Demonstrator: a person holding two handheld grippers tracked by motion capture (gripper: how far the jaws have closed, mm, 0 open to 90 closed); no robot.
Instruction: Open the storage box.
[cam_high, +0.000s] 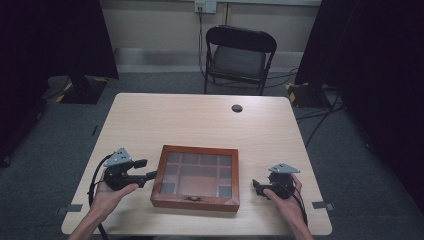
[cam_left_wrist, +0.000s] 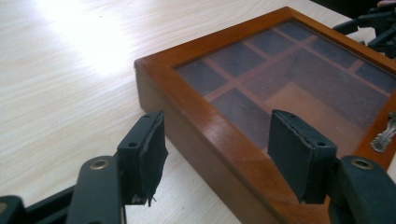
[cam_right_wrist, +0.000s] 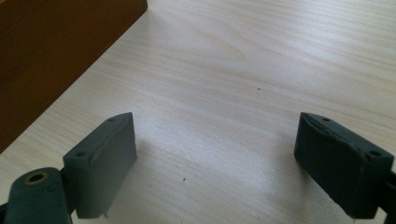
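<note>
The wooden box (cam_high: 196, 177) sits squarely at the near edge of the counter (cam_high: 200, 115), between your two hands, with its glass lid down and the small metal clasp (cam_left_wrist: 384, 135) on the side facing you; that placing puts both of its short sides within easy reach.

Your left gripper (cam_high: 141, 170) is raised beside the box's left side and pointed at it. In the left gripper view its jaws stand apart and frame the near left corner of the box: one pad hangs over the bare counter and the other over the lid's frame (neither presses on the wood as far as you can tell). That straddle looks like a line-up for taking the lid's edge or steadying that side, so judge the height before you close.

Your right gripper (cam_high: 259, 186) rests low on the counter just off the box's right side, jaws spread wide with nothing but wood grain between them. The box's brown wall shows at the upper left of the right gripper view, near but apart. It seems parked there to be ready to brace the box.
</note>
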